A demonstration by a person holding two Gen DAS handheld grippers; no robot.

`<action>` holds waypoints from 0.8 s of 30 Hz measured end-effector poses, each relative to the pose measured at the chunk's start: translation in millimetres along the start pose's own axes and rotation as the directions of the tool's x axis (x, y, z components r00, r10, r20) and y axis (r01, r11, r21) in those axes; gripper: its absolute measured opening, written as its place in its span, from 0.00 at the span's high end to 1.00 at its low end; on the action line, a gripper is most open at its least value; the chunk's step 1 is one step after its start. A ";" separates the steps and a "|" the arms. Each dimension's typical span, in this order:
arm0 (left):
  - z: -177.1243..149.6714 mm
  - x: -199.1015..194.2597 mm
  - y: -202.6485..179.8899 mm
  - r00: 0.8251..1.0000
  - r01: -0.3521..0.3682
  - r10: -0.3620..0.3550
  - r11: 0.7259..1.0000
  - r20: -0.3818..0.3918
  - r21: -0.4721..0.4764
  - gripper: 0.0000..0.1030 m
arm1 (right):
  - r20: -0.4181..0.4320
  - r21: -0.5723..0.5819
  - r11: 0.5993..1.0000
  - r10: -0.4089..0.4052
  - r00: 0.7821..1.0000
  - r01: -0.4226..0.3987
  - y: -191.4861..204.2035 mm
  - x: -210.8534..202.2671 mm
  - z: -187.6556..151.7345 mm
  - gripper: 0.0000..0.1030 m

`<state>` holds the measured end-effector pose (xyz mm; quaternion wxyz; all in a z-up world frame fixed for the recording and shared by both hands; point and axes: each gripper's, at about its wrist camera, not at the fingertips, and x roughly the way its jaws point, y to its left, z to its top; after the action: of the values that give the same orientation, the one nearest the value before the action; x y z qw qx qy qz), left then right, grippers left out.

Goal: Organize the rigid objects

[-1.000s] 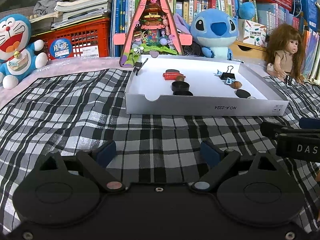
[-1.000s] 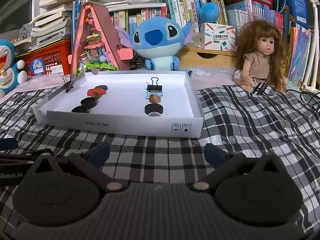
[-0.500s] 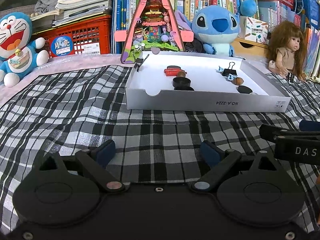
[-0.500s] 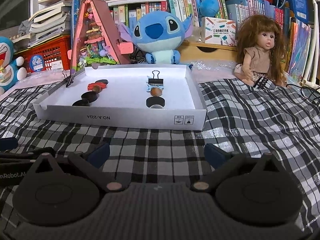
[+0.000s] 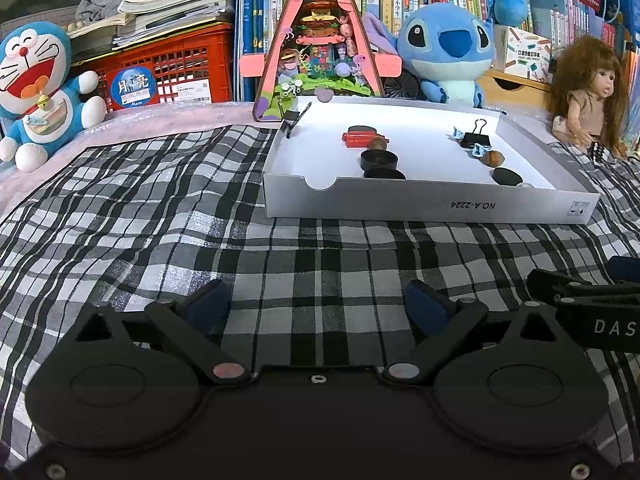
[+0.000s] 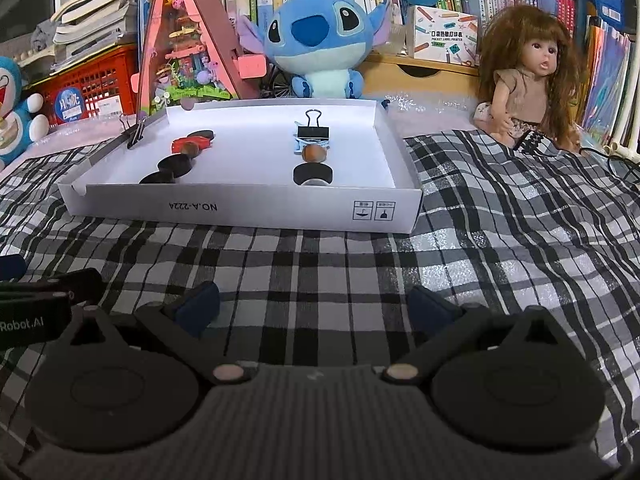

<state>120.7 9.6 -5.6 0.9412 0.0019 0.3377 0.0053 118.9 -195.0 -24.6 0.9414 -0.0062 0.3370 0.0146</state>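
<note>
A shallow white box (image 5: 432, 206) (image 6: 248, 210) lies on the checked cloth ahead of both grippers. Two rows of small things lie in it. The left row has a red piece (image 5: 360, 138) (image 6: 186, 144), a brown nut and black round lids (image 5: 378, 158) (image 6: 174, 165). The right row has a black binder clip (image 5: 476, 136) (image 6: 313, 131), a brown nut (image 5: 494, 157) (image 6: 314, 153) and a black lid (image 5: 506, 176) (image 6: 312, 174). My left gripper (image 5: 318, 306) hangs over bare cloth short of the box, its jaws opening with nothing between them. My right gripper (image 6: 316, 306) stands open and empty beside it.
A second binder clip (image 5: 290, 118) (image 6: 136, 134) grips the box's far left wall. Behind the box stand a pink triangular toy house (image 5: 320, 40), a blue plush (image 6: 320, 40), a doll (image 6: 528, 80), a cat plush (image 5: 36, 92), a red crate and bookshelves.
Both views have tipped slightly, so the box sits a little lower in the pictures. The grippers stay over the same patch of cloth.
</note>
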 end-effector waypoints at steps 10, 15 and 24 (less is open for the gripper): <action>-0.4 2.3 2.0 1.000 -0.009 0.009 1.000 -0.010 -0.016 0.00 | -0.006 0.006 1.000 0.007 1.000 -0.007 -0.6 2.0 0.0 0.00; -1.1 1.5 2.3 1.000 -0.011 0.011 1.000 -0.008 -0.018 0.00 | -0.004 0.011 1.000 0.015 1.000 -0.015 -1.4 2.2 -0.3 0.00; -0.9 1.5 2.0 1.000 -0.011 0.011 1.000 -0.008 -0.018 0.00 | -0.006 0.003 1.000 0.011 1.000 -0.011 -1.0 1.7 -0.8 0.00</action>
<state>121.2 11.7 -7.3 0.9398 -0.0047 0.3415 0.0136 119.7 -196.0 -26.3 0.9402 -0.0031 0.3400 0.0194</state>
